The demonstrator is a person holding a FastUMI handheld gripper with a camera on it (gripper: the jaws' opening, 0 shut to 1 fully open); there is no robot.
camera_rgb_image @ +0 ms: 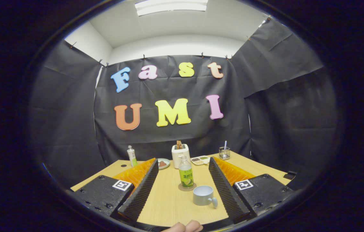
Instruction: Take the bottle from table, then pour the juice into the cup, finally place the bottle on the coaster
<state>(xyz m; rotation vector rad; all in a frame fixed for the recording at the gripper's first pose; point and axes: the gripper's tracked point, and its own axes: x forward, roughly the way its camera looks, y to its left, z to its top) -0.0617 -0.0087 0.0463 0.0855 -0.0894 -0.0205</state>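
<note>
Gripper (183, 190) wide open, holding nothing; upright juice bottle (185, 174) stands on its coaster (187, 187) straight ahead between the fingers, cup (203, 195) just nearer, slightly right.

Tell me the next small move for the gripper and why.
Probably ease straight forward toward the juice bottle. The gripper is open and holds nothing, and the bottle stands upright on the coaster, between the fingers' line, just behind the cup.

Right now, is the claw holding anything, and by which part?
Nothing is held. The claw is open, and the clear green-labelled juice bottle stands untouched on its round coaster between the fingers.
</note>
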